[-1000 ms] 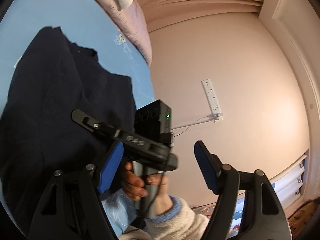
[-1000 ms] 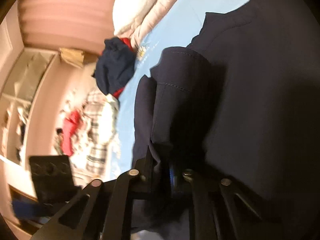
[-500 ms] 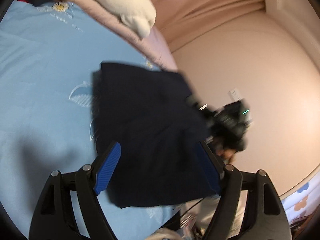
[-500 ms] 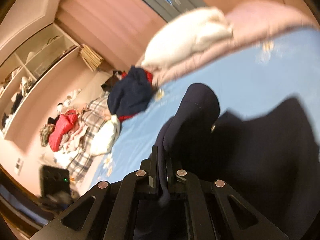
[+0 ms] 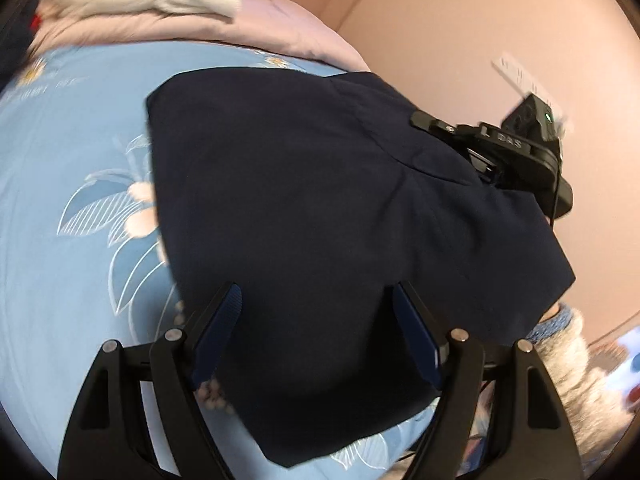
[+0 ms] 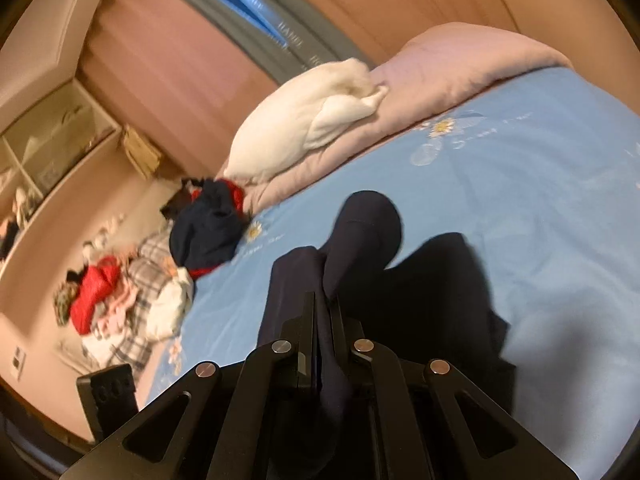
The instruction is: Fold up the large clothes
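On the bed: navy garment (image 5: 304,208) spread over the blue floral sheet (image 5: 72,264).
Left gripper (image 5: 316,332) hovers above it, jaws wide apart and empty; right gripper (image 6: 326,320) jaws closed, pinching a raised fold of the cloth.

Navy garment (image 5: 304,200) on pale blue, flower-printed sheet (image 5: 64,248).

Your navy garment (image 5: 304,208) lies spread and partly folded on the blue floral bedsheet (image 5: 60,280), plain and dark. Its right edge is lifted off the bed, and a pinched fold (image 6: 360,236) stands up in a rounded hump.
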A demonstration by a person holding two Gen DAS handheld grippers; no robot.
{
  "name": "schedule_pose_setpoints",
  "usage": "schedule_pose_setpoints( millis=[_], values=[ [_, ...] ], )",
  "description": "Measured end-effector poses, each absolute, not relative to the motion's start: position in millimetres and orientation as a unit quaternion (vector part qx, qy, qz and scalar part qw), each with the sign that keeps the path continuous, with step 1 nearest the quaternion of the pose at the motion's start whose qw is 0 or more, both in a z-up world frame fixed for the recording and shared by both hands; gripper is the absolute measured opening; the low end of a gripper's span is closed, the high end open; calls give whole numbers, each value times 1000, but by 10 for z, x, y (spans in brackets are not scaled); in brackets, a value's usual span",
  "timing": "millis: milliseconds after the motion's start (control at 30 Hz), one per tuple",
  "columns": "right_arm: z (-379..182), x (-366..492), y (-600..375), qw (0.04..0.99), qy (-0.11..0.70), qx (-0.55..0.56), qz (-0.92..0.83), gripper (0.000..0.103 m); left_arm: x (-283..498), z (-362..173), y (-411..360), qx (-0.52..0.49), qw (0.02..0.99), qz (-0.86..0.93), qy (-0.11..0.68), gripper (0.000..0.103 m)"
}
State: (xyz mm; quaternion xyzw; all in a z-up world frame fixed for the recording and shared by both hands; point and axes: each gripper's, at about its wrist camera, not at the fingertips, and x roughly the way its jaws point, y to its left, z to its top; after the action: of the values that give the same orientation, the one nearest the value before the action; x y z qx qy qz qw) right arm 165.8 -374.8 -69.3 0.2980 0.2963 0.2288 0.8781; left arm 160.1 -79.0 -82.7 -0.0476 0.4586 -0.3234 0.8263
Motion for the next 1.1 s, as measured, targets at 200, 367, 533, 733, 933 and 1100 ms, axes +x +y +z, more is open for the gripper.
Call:
schedule_pose_setpoints(
  millis=[200,367,533,733,933,1100],
  values=[
    [-1231,1855,-4105,856,340,343,185,5,1696,-1193,-1180,10,811,-318,490,77],
    [-1563,1899,-4169,846,366,353,161,5,1742,-1381,-1290,41,810,-302,502,78],
    [-1264,1643,-4137,872,344,321,135,8,1739,-1413,-1247,40,809,-301,503,78],
    [-653,1008,-3723,935,267,184,141,9,1780,-1438,-1283,28,810,-297,505,78],
    [-726,598,-3414,932,272,143,191,9,1749,-1418,-1266,15,812,-293,505,78],
    [-1223,639,-3142,917,356,78,163,9,1548,-1404,-1208,21,814,-293,501,78]
  ],
)
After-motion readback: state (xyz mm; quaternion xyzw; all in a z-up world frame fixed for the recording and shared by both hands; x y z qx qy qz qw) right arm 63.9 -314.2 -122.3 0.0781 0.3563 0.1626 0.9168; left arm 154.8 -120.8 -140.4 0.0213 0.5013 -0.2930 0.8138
